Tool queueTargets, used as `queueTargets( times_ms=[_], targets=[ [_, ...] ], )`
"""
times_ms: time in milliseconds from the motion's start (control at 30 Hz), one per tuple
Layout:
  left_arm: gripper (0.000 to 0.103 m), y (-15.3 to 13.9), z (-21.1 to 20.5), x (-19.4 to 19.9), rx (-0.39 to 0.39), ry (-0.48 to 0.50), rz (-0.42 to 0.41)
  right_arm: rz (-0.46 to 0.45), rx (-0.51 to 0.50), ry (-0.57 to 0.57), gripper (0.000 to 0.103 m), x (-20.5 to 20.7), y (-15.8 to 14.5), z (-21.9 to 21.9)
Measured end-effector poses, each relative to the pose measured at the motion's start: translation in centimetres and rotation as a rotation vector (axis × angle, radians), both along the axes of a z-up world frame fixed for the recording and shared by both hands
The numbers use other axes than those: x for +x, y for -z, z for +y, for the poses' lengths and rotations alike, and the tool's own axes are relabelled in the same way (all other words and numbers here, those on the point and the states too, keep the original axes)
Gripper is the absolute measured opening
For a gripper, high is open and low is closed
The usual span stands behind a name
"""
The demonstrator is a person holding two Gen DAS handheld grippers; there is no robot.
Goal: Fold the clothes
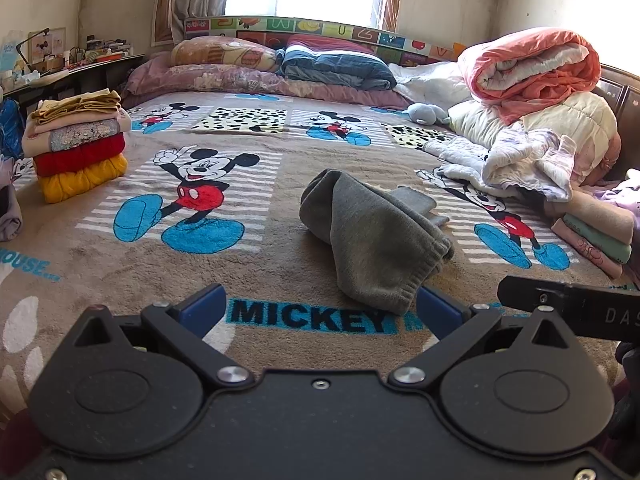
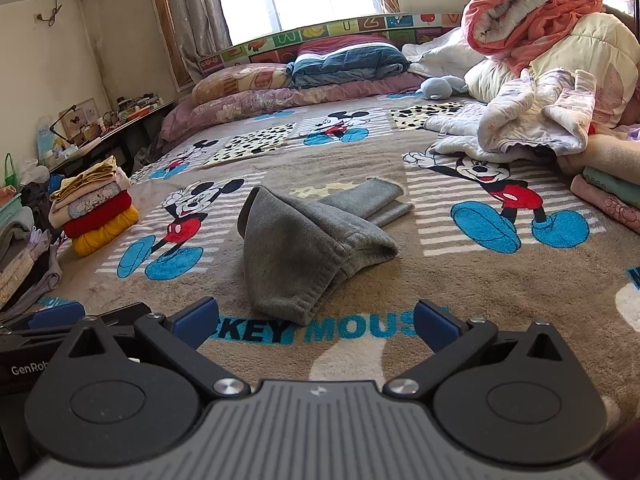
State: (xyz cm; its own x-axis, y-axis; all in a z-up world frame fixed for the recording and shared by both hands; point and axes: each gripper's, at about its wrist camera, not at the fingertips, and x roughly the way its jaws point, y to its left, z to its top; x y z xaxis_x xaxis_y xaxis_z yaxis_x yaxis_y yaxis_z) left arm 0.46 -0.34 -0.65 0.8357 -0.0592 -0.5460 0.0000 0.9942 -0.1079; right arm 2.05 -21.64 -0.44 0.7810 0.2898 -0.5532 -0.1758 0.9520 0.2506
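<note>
Mickey Mouse blanket (image 1: 280, 160) underneath. Left gripper (image 1: 318, 312) and right gripper (image 2: 314, 322) both spread wide, holding nothing. Grey knit garment (image 1: 372, 236) lies crumpled just ahead of both, ribbed hem nearest fingertips.

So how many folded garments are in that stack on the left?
5, bottom to top: yellow knit, red knit, sequinned grey, pale pink, mustard. Thinner ones may be hidden.
</note>
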Motion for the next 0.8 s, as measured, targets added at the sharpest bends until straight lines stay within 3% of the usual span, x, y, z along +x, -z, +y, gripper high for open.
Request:
queueTargets(
  times_ms=[800],
  targets=[
    [0.103,0.27,-0.06,0.06,0.007,-0.006,0.004,0.006,0.008,0.007,0.103,0.07,0.38,-0.45]
  ],
)
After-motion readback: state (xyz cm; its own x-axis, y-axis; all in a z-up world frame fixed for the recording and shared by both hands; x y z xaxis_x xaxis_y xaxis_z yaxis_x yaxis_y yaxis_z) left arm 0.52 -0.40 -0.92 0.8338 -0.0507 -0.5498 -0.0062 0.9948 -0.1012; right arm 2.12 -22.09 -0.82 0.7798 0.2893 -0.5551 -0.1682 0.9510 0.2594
